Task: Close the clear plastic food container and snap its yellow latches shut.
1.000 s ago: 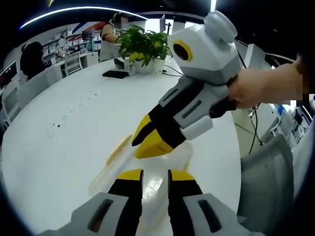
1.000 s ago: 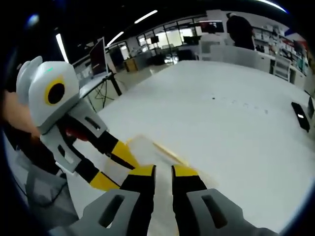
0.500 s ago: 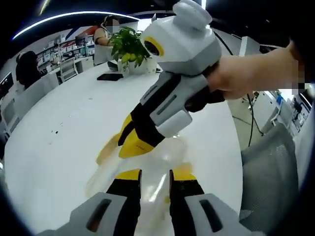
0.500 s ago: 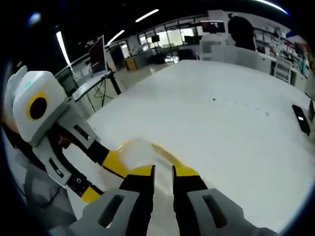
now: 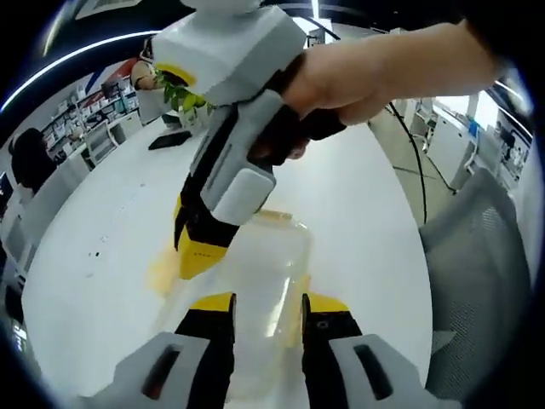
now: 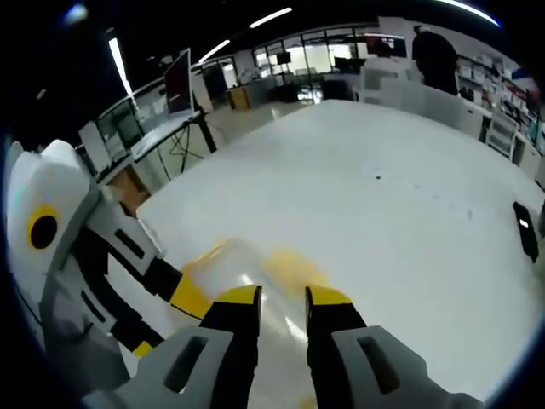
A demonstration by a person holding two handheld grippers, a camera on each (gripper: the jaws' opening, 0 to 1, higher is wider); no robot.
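The clear plastic container [image 5: 271,260] lies on the white table [image 5: 111,204], with its lid lying flat on it. A yellow latch [image 5: 160,274] shows at its left edge. My left gripper [image 5: 269,303] hovers over the near end, jaws a little apart, nothing clamped. The right gripper [image 5: 197,249], held by a hand [image 5: 375,68], comes down from above onto the container's far left side. In the right gripper view my right gripper [image 6: 283,296] stands open by a narrow gap over the container [image 6: 247,273], beside a yellow latch [image 6: 291,266]. The left gripper [image 6: 170,319] reaches in from the left.
A potted plant [image 5: 180,95] and a dark phone [image 5: 170,141] sit at the table's far end. A grey chair [image 5: 481,281] stands at the right edge. Another dark phone [image 6: 526,230] lies far right. People and desks are in the background.
The right gripper has swung down closer over the container's far left side. Both grippers' jaws have spread slightly. Both cameras have moved nearer to the container.
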